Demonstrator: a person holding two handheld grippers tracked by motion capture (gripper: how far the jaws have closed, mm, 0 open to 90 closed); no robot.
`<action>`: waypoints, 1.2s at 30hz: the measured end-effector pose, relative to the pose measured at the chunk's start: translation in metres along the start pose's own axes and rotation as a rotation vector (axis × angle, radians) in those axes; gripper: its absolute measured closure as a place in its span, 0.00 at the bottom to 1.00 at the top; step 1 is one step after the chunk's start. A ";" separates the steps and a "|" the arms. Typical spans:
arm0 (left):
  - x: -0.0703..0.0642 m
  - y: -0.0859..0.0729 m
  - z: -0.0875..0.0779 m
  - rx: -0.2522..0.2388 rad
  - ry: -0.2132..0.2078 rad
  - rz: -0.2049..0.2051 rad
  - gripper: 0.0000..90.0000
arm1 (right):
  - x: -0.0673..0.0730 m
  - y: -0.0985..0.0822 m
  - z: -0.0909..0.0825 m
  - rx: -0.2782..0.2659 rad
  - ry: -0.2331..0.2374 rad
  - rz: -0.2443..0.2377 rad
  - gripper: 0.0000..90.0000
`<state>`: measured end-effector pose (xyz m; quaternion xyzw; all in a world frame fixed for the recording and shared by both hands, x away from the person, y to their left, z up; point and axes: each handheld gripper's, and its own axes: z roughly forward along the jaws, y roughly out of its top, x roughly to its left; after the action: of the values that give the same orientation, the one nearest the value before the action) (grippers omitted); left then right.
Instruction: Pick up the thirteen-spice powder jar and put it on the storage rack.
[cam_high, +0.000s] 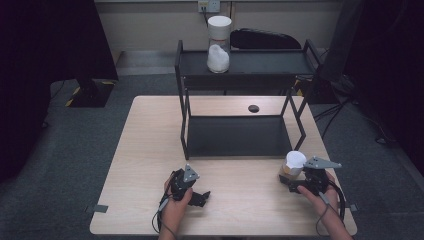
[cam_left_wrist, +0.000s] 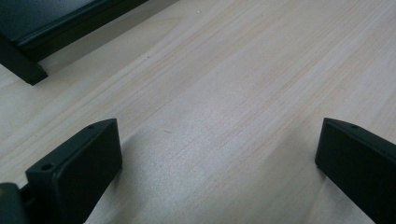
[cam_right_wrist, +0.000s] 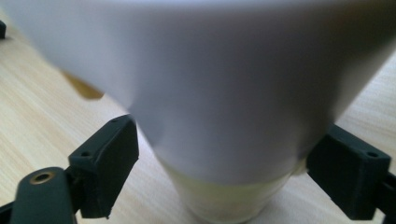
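We see the cup (cam_high: 294, 164) standing upright on the table (cam_high: 150, 150) near its right edge, just in front of the right front leg of the black shelf (cam_high: 235, 135). It is pale cream with a white lid. Our right gripper (cam_high: 291, 181) reaches it from the near side, and the cup sits between its 2 jaws. In the right gripper view the cup (cam_right_wrist: 224, 116) looms close: the right jaw touches its side, while the left jaw seems a sliver away, so we cannot tell whether the grip is firm. Our left gripper (cam_high: 200, 197) rests on the table well to the left of the cup, jaws spread over bare wood (cam_left_wrist: 210, 116). A second lidded jar (cam_high: 219, 45) stands on the shelf's top tier.
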<state>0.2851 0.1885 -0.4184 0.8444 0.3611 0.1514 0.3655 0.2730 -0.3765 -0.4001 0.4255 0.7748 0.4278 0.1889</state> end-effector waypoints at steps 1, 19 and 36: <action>0.000 0.000 0.000 0.000 0.000 0.000 0.00 | -0.001 0.000 0.000 -0.004 0.001 0.001 0.18; 0.000 0.000 0.000 0.000 0.000 0.000 0.00 | -0.006 -0.003 0.005 -0.062 0.012 -0.037 0.32; 0.000 0.000 0.000 0.000 0.000 0.000 0.00 | -0.005 0.021 0.006 -0.044 0.051 -0.065 0.33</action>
<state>0.2850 0.1885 -0.4184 0.8444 0.3611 0.1515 0.3656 0.2903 -0.3721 -0.3864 0.3849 0.7832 0.4491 0.1919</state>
